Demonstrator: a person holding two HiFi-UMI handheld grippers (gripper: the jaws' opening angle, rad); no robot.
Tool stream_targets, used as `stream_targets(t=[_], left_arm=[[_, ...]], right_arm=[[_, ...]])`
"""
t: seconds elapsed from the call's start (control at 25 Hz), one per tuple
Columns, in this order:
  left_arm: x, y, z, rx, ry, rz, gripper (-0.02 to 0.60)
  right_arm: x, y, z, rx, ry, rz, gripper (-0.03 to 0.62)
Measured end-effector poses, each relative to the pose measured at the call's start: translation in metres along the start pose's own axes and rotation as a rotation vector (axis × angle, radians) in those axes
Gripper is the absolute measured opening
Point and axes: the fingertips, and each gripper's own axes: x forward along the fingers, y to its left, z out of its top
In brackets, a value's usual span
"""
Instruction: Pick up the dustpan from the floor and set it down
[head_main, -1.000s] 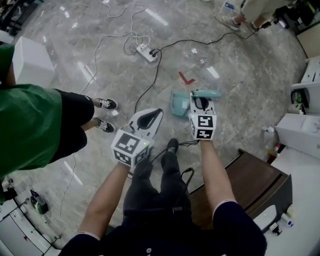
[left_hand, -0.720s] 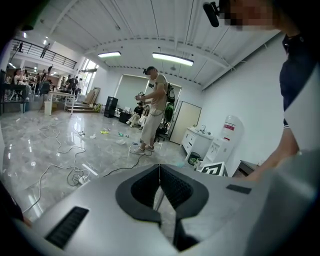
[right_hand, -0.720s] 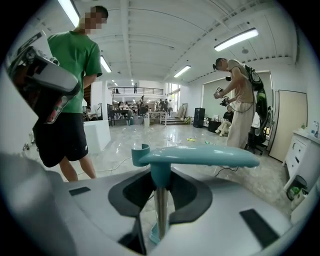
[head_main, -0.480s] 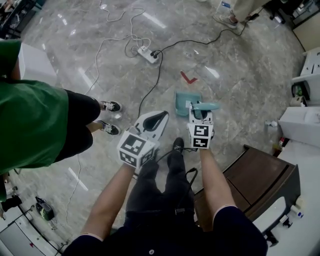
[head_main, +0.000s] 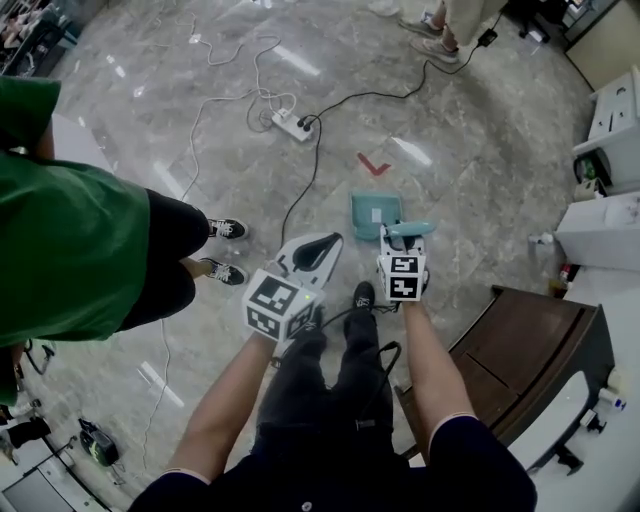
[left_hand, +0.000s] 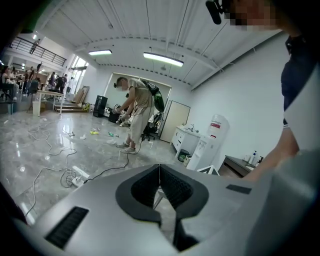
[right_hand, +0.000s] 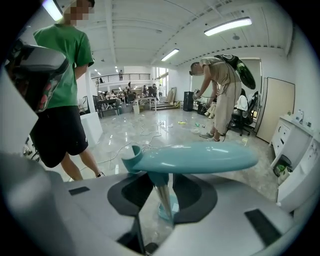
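While your right gripper (right_hand: 162, 186) clamped the dustpan (right_hand: 195, 159) by its stem, apparently lifted, your left gripper (left_hand: 160, 179) sat closed and empty; setting it down was not yet done.

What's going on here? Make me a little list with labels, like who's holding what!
Floor: shiny grey stone
Dustpan: teal dustpan with a long handle
Right gripper: right gripper shut on the dustpan's stem, just under its teal grip
Left gripper: left gripper shut, holding nothing
Dustpan on the floor: cannot tell
Nearby: red mark, white power strip, person in green shirt
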Motion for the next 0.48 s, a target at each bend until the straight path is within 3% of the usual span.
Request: stream_targets(t=[0.28,0.48], left_arm=[[-0.014,-0.012,-0.002,-0.001,0.001,-0.025,0.014],[-0.031,-0.013,0.005,0.003,-0.008,-0.034,0.014]], right_arm=[[-0.012,0.000,-0.023,0.060,0.096,-0.019,0.182],[-0.032,0.019,-0.030,0.136,0.153,0.020,0.187]])
